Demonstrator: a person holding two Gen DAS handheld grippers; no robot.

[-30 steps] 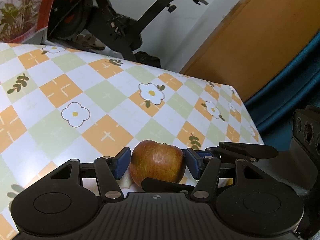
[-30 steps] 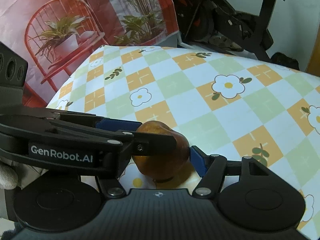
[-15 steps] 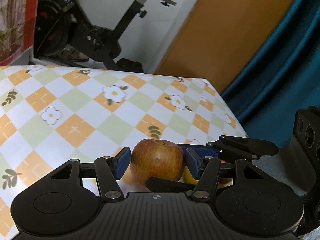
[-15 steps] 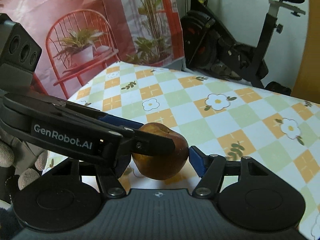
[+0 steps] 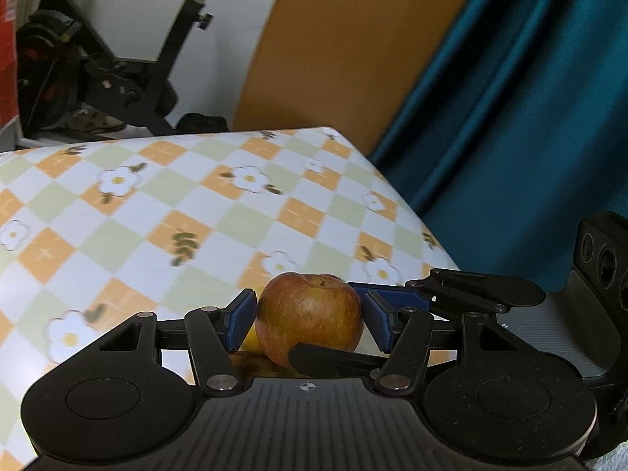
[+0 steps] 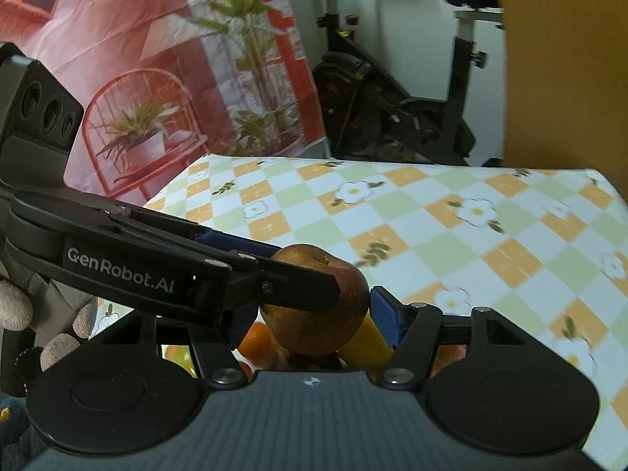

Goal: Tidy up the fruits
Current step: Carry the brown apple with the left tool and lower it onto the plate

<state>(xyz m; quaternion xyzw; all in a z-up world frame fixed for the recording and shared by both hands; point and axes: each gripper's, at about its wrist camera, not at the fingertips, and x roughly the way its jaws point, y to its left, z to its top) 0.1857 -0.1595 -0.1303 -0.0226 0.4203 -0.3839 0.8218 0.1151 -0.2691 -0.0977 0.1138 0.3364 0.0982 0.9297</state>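
Note:
One red-yellow apple (image 5: 309, 316) is held above the flowered tablecloth (image 5: 165, 212) by both grippers at once. In the left wrist view my left gripper (image 5: 308, 310) has its blue pads (image 5: 240, 318) against the apple's two sides. The right gripper's black fingers (image 5: 482, 293) cross in from the right, one above and one under the fruit. In the right wrist view the same apple (image 6: 314, 325) sits in my right gripper (image 6: 314, 310), its right pad (image 6: 384, 314) on the fruit and its left pad mostly hidden behind the left gripper's arm (image 6: 157, 267), which lies across the apple's top.
Under the apple lie an orange (image 6: 255, 343) and a yellow banana (image 6: 365, 343), partly hidden by the gripper body. A gloved hand (image 6: 15, 306) is at the left. An exercise bike (image 6: 392, 110), an orange door (image 5: 333, 51) and a teal curtain (image 5: 510, 117) stand beyond the table's far edges.
Both grippers have risen and travelled across the table with the apple still between them. The view has swung toward the table's far corner, and the orange and banana have come into sight below.

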